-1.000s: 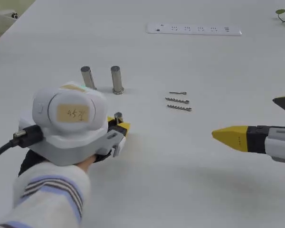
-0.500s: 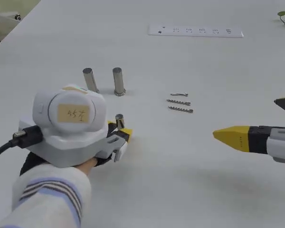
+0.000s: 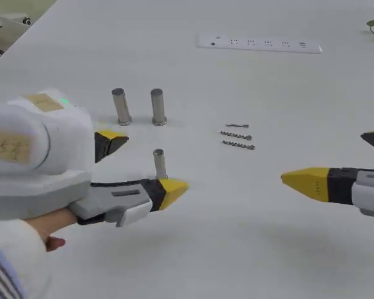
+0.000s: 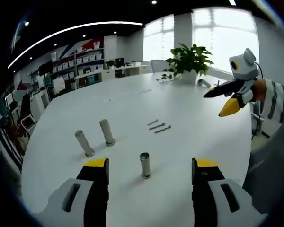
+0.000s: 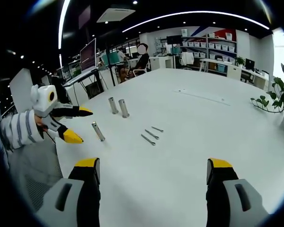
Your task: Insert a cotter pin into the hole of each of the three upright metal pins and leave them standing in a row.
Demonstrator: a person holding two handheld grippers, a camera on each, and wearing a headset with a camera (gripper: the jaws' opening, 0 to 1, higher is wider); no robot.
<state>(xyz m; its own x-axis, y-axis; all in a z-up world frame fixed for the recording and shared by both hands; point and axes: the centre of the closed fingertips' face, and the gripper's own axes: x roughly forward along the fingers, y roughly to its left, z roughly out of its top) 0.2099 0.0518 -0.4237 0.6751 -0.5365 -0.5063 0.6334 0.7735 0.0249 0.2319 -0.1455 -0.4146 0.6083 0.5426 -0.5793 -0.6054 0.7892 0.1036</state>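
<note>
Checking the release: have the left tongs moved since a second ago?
Yes. The left tongs opened off the near pin and backed leftward, away from the cotter pins.

A long white power strip (image 3: 260, 43) lies on the big white table (image 3: 249, 237). A green plant (image 4: 189, 59) stands near its edge.

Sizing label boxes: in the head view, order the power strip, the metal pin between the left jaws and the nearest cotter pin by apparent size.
1. power strip: by far the largest.
2. metal pin.
3. nearest cotter pin: about as long as the metal pin, but much thinner.
</note>
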